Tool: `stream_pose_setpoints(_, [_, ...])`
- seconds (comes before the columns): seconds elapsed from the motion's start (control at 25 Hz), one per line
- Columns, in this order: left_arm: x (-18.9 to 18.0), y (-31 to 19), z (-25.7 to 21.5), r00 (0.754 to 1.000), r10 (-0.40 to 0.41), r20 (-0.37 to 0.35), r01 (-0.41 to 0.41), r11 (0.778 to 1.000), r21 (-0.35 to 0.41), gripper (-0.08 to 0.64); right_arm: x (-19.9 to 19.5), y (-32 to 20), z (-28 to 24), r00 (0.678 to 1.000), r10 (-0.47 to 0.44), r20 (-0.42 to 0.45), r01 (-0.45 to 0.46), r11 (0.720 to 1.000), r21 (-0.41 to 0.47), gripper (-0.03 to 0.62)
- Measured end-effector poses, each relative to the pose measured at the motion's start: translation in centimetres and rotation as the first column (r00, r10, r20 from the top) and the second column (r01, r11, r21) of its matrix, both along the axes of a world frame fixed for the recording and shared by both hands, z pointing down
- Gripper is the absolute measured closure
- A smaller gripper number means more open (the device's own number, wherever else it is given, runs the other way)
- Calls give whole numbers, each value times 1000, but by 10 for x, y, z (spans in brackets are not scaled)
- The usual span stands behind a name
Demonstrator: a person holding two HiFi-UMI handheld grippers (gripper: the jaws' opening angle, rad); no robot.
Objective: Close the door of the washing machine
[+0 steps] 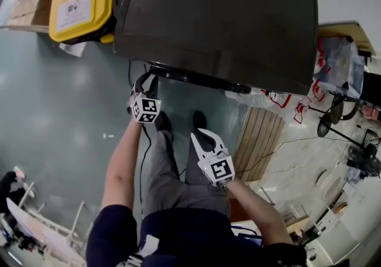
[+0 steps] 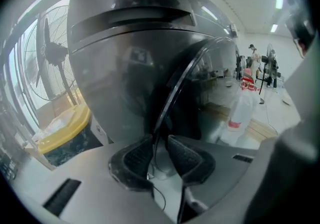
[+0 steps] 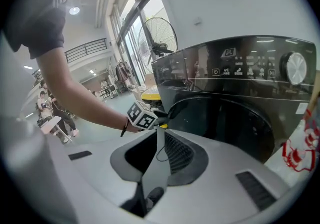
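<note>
Left hand-held gripper (image 2: 158,144), ribbed pads half apart, straddles glossy round door (image 2: 176,84) rim; right hand-held gripper (image 3: 157,135) slightly open, empty

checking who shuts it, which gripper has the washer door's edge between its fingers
The left gripper: the rim of the dark round washing machine door runs between its fingers. The right gripper is empty.

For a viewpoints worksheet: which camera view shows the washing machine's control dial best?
The right gripper view: the control dial faces the camera beside the panel icons. The head view shows only the machine's top; the left gripper view shows the door's edge, no dial.
</note>
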State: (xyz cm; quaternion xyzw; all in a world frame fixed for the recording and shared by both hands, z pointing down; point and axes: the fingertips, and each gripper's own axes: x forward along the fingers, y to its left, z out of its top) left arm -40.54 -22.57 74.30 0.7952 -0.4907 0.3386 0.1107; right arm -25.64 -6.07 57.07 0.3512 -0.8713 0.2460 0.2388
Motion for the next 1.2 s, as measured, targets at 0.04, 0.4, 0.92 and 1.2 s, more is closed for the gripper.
stream_pose_setpoints(0.04, [0,0,-1,1000,0,13,0,1000,8,451,-2,1,-2,1000,-2,5,2,1000,-5,526])
stream_pose_setpoints(0.4, [-22,44,-88,999,-14,39,6,980,197,453,-3,-15,-65,999,31,44,-35,994,103,526])
stream_pose_setpoints(0.92, [13,65,-320,970,145,-196,-46,899,435,525,-7,-65,-193,966,241,95,-259,913,316,557])
stream_pose_setpoints(1.2, [33,59,-361,956,136,-259,-9,899,438,535,8,-80,-214,957,263,122,-289,897,334,571])
